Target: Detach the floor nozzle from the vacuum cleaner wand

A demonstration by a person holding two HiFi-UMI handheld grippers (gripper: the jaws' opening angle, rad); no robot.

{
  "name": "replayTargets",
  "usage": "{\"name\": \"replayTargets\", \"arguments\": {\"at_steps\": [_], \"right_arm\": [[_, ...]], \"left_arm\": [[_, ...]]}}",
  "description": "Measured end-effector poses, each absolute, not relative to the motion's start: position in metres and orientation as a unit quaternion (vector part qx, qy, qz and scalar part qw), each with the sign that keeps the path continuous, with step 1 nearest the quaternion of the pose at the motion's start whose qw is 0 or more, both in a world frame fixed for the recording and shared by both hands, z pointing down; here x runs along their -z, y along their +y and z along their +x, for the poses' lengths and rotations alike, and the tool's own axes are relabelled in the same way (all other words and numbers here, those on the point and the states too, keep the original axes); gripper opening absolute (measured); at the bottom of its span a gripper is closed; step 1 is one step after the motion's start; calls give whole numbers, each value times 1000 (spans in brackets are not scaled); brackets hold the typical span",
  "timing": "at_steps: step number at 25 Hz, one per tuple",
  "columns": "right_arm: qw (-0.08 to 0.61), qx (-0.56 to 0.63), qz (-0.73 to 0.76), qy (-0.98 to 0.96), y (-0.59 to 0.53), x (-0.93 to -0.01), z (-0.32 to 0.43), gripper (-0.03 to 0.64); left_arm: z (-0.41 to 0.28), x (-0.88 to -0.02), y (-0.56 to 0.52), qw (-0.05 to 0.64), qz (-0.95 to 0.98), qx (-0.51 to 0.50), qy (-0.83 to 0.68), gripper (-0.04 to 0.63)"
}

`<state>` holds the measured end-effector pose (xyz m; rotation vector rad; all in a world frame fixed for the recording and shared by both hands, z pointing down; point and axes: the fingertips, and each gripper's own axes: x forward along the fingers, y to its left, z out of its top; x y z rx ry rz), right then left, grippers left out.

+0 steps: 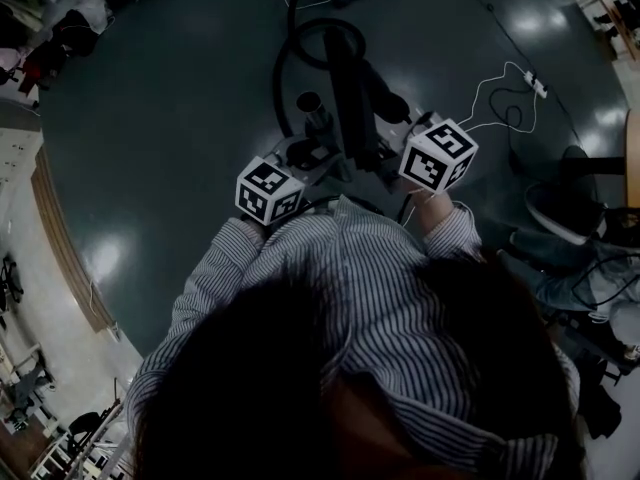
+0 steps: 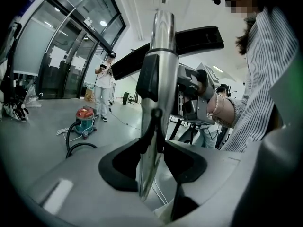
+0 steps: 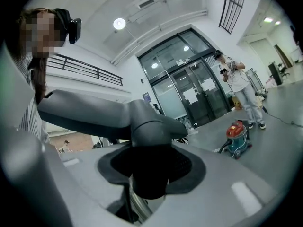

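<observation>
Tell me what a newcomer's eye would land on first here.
A shiny metal wand stands upright in the middle of the left gripper view, clamped by the left gripper, with the black floor nozzle lying across its top. In the right gripper view, the right gripper grips that nozzle's dark neck. A small red vacuum cleaner sits on the floor in the background, at left.

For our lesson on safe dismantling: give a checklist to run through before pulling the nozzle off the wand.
1. The left hand-held gripper closed on the wand: ok.
2. The right hand-held gripper closed on the neck of the nozzle: ok.
3. The wand and nozzle apart: not ok, they look joined.
4. The release catch pressed: cannot tell.
5. The bystander clear: ok, far off beside a red vacuum.
</observation>
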<state>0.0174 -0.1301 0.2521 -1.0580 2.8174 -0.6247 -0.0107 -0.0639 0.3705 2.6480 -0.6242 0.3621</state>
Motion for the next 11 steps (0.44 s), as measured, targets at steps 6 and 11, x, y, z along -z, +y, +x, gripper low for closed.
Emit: {"name": "replayTargets", "arguments": {"at_steps": [6, 11], "right_arm": [[19, 189, -344, 919, -131, -248, 15, 160], [18, 190, -337, 922, -123, -243, 13, 160]], "left_arm": [[-11, -372, -63, 201, 945, -140, -216, 166], [-10, -369, -53, 199, 947, -141, -210, 166]]}}
